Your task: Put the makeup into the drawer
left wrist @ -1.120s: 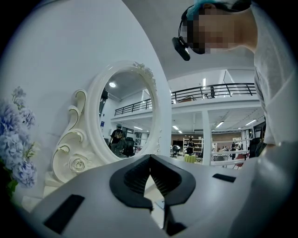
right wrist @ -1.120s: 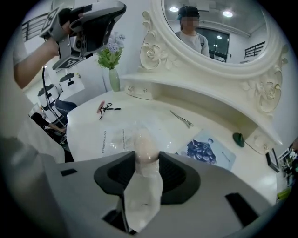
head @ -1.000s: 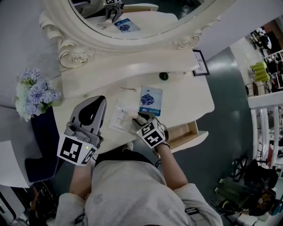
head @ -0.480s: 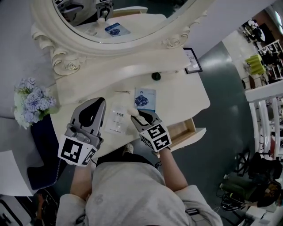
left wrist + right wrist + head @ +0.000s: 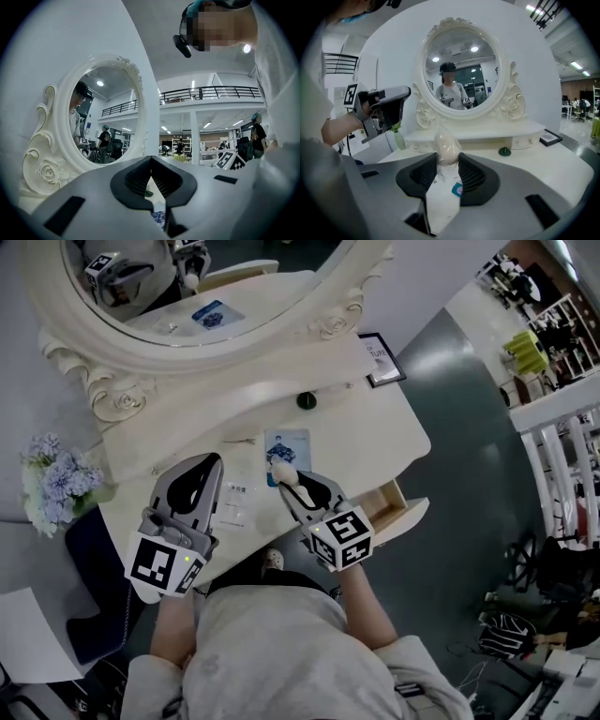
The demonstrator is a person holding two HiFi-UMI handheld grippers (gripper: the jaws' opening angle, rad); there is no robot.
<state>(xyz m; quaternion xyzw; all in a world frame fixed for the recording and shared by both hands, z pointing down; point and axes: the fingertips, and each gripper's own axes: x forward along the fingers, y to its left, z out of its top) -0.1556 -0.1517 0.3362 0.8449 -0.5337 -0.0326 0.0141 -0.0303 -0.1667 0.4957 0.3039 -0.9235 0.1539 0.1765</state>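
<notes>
My right gripper point(image 5: 286, 480) is shut on a beige egg-shaped makeup sponge point(image 5: 447, 147) in clear wrap with a white card; it is held above the dressing table point(image 5: 394, 442). The sponge point(image 5: 280, 471) sticks out past the jaw tips. A blue sachet point(image 5: 286, 444) and a white sachet point(image 5: 232, 505) lie flat on the tabletop. The wooden drawer point(image 5: 386, 505) stands pulled out at the table's right front, right of my right gripper. My left gripper point(image 5: 208, 467) hovers over the table's left part, pointing level toward the mirror, its jaws point(image 5: 151, 164) shut on nothing.
An oval mirror point(image 5: 187, 287) in an ornate cream frame stands at the back on a raised shelf. A small dark green object point(image 5: 306, 400) sits below the shelf, a black picture frame point(image 5: 380, 359) at the back right, and a vase of pale blue flowers point(image 5: 47, 479) at the left.
My right gripper has lifted off the tabletop with the sponge pack in its jaws. The left gripper has shifted slightly toward the mirror.
</notes>
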